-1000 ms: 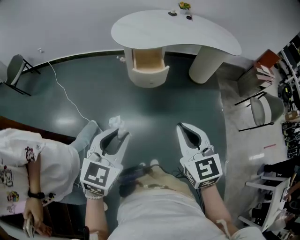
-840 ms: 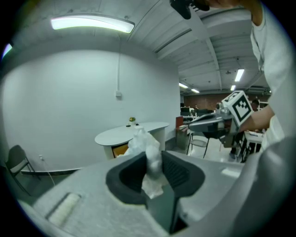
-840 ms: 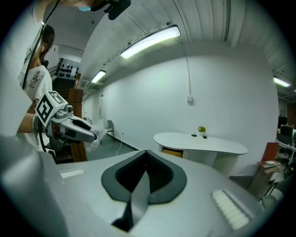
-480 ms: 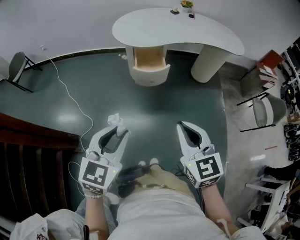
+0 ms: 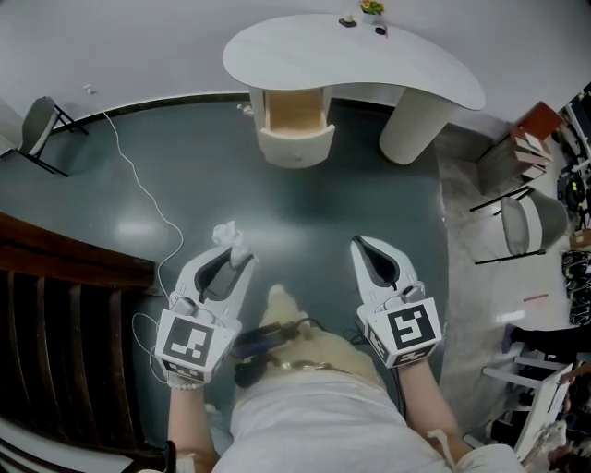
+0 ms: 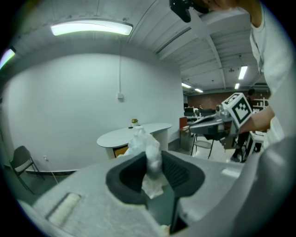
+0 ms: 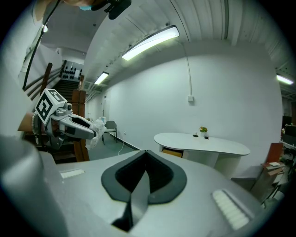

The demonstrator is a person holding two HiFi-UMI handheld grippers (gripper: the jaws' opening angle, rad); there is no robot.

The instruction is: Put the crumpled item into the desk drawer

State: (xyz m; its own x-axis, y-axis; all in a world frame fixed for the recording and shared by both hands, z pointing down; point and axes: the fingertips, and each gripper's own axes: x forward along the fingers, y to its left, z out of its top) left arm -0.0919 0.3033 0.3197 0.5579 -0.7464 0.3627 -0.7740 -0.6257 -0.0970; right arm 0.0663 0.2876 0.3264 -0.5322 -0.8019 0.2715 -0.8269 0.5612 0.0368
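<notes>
A crumpled white paper (image 5: 228, 240) sticks out of the tips of my left gripper (image 5: 234, 256), which is shut on it. In the left gripper view the crumpled paper (image 6: 149, 159) sits pinched between the two dark pads. My right gripper (image 5: 362, 246) is held level beside it, shut with nothing in it; its jaws meet at the tip (image 7: 146, 152). Ahead across the floor stands a white curved desk (image 5: 406, 69) with its wooden drawer (image 5: 295, 117) pulled open. Both grippers are well short of the desk.
A white cable (image 5: 138, 185) runs over the dark green floor at the left. A grey chair (image 5: 39, 129) stands far left, another chair (image 5: 526, 222) and shelving at the right. A dark wooden staircase (image 5: 65, 314) is at my lower left. Small items lie on the desk top (image 5: 360, 14).
The view has moved slightly toward the desk. A person in white at the lower left has passed out of view. Both grippers hold the same pose, the left still on the paper.
</notes>
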